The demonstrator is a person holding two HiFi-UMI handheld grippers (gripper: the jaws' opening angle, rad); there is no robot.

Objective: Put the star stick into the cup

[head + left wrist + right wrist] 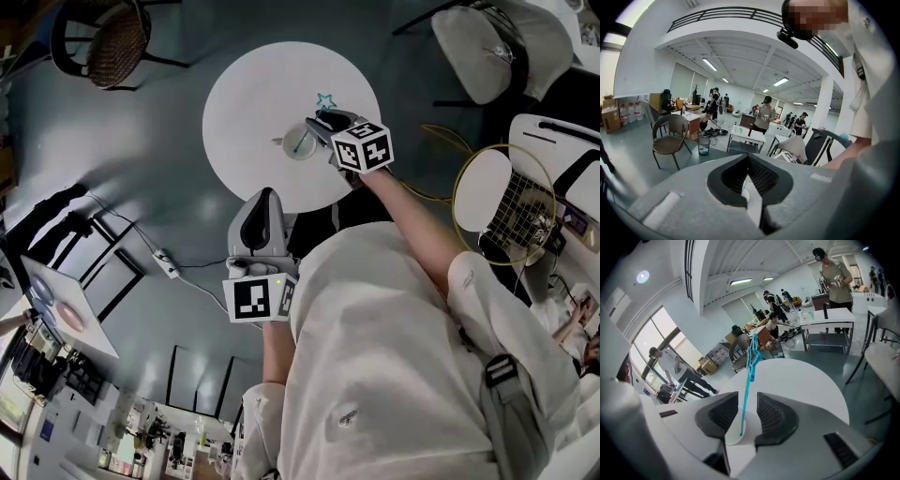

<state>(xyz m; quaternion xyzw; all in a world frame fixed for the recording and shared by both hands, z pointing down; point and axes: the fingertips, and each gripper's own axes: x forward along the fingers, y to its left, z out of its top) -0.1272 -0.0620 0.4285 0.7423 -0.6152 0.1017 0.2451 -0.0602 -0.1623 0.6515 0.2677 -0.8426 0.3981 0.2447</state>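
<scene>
A teal star stick (749,376) stands upright with its lower end inside a small white cup (733,434) on the round white table (806,380). My right gripper (746,398) is open, its dark pads on either side of the stick and not touching it. In the head view the cup (300,146) sits near the table's middle, the star (325,101) leans toward the far side, and the right gripper (315,127) hovers just right of the cup. My left gripper (265,197) hangs at the near table edge. Its jaws (749,159) meet at the tips, holding nothing.
A wicker chair (117,37) stands at the far left and a white chair (487,47) at the far right. A racket (511,202) lies on the right. A cable with a power strip (166,264) runs over the floor. Several people (765,115) are in the background.
</scene>
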